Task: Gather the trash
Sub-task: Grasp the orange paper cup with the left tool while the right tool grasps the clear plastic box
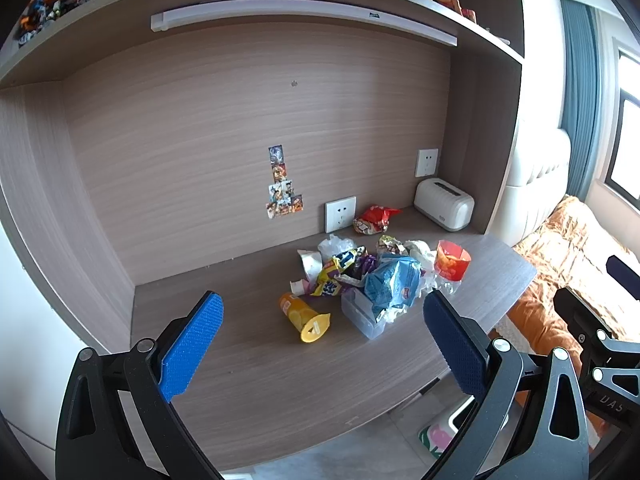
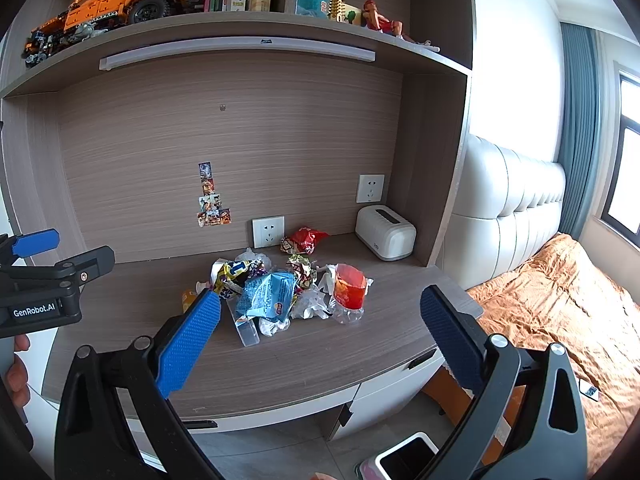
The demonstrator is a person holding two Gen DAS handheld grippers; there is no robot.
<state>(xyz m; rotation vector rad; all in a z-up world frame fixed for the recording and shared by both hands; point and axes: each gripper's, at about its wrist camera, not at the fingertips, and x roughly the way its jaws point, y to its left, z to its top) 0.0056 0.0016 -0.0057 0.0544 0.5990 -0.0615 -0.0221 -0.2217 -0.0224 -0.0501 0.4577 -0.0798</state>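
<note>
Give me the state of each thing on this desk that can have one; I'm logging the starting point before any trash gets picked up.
Left gripper: open, empty, held above the desk.
Right gripper: open, empty.
Yellow bottle: lying on its side, cap on.
Blue bag: crumpled, draped over the clear box.
Clear box: no lid visible, partly covered.
Red cup: upright.
Red wrapper: crumpled, apart from the pile.
Toaster: upright, slot empty.
Bin: open.

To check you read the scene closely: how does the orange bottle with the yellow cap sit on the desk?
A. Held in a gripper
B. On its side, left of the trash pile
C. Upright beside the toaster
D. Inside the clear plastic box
B: the orange bottle lies on its side on the desk, left of the trash pile, with both grippers open and empty.
</note>
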